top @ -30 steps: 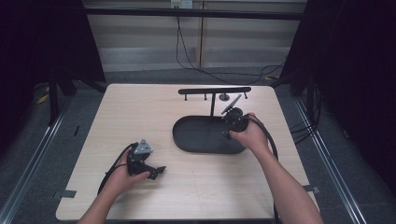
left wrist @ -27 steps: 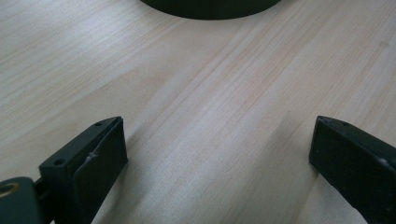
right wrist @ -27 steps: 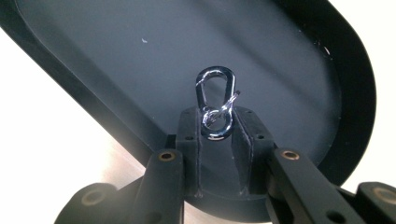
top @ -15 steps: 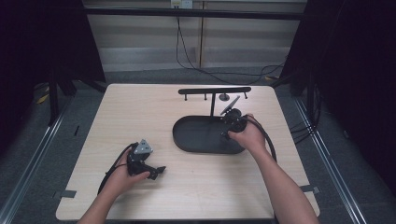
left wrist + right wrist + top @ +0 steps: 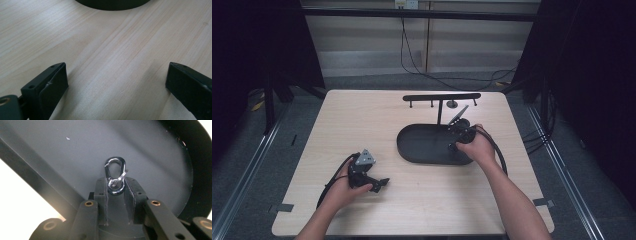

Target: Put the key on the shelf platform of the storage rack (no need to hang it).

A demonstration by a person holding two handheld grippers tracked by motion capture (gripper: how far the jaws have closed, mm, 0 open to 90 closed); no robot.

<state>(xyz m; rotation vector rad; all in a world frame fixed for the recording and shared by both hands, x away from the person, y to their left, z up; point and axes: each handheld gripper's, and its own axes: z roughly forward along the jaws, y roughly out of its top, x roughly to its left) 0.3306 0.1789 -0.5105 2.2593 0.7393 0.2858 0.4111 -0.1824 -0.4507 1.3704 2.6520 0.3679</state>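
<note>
A small silver carabiner [image 5: 115, 173] hangs over the floor of the black oval tray [image 5: 62, 150]. My right gripper [image 5: 116, 187] is shut on the carabiner's lower end, and the clip's loop sticks out past the pads. In the high view the right gripper [image 5: 458, 131] sits over the tray's [image 5: 419, 146] right half, close to the upright post [image 5: 439, 111]. My left gripper [image 5: 379, 184] rests on the table near the front left. It is open, with bare wood between its fingers [image 5: 53, 82].
A black rack bar [image 5: 442, 97] with short pegs stands on the post at the tray's back edge. The tray's rim [image 5: 112, 4] lies ahead of the left gripper. Cables trail from both grippers across the light wooden table [image 5: 362, 125].
</note>
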